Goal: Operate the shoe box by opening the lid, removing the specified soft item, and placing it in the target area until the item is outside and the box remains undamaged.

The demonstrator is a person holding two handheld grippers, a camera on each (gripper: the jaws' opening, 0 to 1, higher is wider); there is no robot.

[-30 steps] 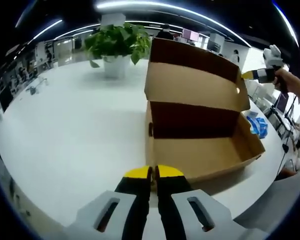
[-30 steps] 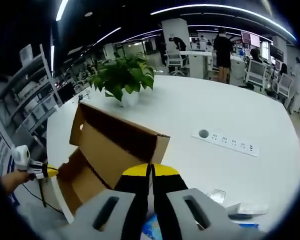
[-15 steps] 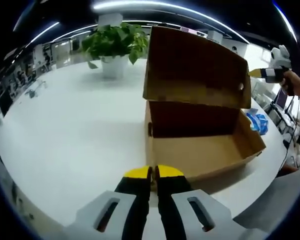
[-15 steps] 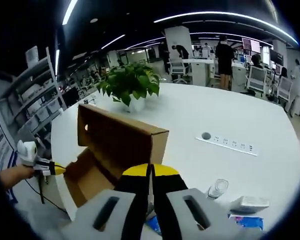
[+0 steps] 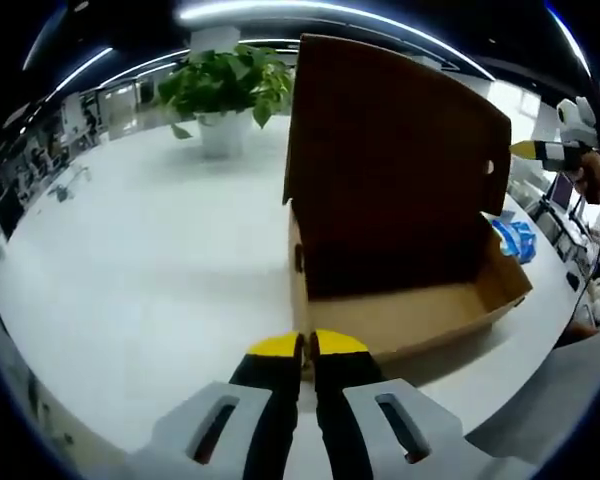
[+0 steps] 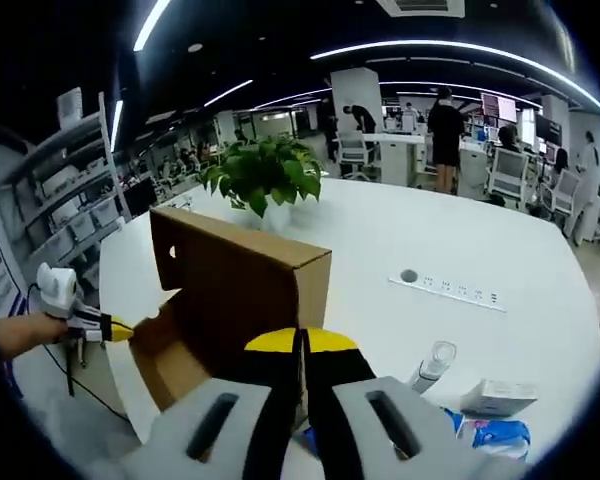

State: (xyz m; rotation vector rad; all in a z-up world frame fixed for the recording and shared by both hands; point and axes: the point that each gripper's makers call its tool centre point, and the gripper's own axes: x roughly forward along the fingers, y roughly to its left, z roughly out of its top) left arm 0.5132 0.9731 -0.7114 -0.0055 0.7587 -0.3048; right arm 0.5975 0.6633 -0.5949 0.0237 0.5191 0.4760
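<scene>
Looking along our left gripper (image 5: 307,345), we see its two yellow-tipped black jaws pressed together with nothing between them, hovering just in front of the near wall of a brown cardboard shoe box (image 5: 410,315). The box sits on a large white table (image 5: 150,260), and its lid (image 5: 395,150) stands upright at the far side, hinged open so its dark inner face is turned toward us. The part of the box floor that we can see is bare cardboard, and we cannot tell from this angle whether the soft item lies inside. Behind the box to the left stands a leafy green potted plant (image 5: 225,85) in a white pot. A blue packet (image 5: 515,240) lies on the table just past the right end of the box. At the far right edge we see our right gripper (image 5: 550,150), held in a hand, above and beyond the lid's corner. Turning to the right gripper view, our right gripper (image 6: 300,345) also has its yellow-tipped jaws closed together, empty. Beyond them the shoe box (image 6: 180,350) shows from its other side, with the lid (image 6: 245,285) raised upright. Our left gripper (image 6: 85,320), in a hand, sits at the left edge beside the box. On the table to the right lie a clear plastic bottle (image 6: 432,365) on its side, a white carton (image 6: 495,397), a blue packet (image 6: 500,438) and a power strip (image 6: 445,289) set into the tabletop. The plant (image 6: 265,175) stands behind the box, with office desks and people standing farther back.
</scene>
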